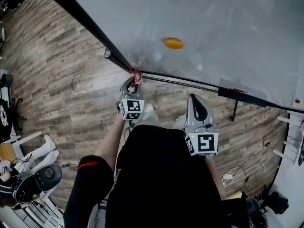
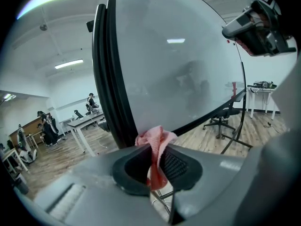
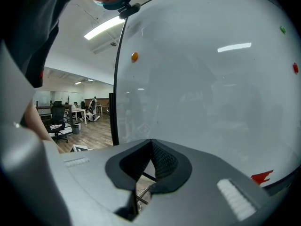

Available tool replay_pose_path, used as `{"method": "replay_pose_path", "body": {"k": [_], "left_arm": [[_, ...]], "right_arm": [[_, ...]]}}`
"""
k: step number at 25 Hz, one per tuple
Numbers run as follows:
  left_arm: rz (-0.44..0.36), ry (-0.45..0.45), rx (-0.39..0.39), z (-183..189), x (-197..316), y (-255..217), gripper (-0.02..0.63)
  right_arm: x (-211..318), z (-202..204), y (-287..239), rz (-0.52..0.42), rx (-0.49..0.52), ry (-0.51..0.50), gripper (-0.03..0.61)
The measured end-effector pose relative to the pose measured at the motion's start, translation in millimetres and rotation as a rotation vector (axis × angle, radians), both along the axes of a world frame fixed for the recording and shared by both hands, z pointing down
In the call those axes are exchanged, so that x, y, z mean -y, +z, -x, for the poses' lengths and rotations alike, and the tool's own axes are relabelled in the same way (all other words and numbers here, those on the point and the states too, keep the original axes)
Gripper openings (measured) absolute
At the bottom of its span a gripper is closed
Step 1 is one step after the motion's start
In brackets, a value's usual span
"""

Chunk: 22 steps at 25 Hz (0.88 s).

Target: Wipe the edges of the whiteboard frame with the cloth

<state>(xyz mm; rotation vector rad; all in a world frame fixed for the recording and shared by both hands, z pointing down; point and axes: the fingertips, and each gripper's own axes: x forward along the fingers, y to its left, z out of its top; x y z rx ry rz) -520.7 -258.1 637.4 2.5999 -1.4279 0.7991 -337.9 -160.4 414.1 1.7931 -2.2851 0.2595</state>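
Two grippers in play, only one doing anything. The left gripper [image 1: 135, 80] is clamped on a pink cloth [image 2: 155, 140], which is bunched up between the jaws with a tuft poking out past the tips. In the head view that cloth sits just left of centre, right at the corner of the whiteboard frame [image 1: 88, 23] where the black side edge meets the bottom edge. It looks like it's touching the frame there. From the left gripper view, the black edge runs up from right behind the cloth toward the top of the picture.

The right gripper [image 1: 194, 99] is lower and to the right of the left one, below the bottom edge of the whiteboard [image 1: 223, 18] and not touching it. Its jaws are pinched together at the tips with nothing between them.

An orange magnet [image 1: 173, 43] is stuck on the board above both grippers. Wood floor [image 1: 61, 80] fills the left side of the head view.
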Motion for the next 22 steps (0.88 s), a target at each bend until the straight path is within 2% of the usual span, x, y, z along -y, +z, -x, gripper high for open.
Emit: {"method": "replay_pose_path", "body": {"k": [12, 22], "left_arm": [[0.038, -0.059, -0.027, -9, 5, 2, 0.046], [0.059, -0.084, -0.017, -19, 7, 6, 0.046]], "right_arm": [[7, 4, 47, 0.111, -0.005, -0.093, 0.002], [7, -4, 68, 0.164, -0.015, -0.114, 0.002]]}}
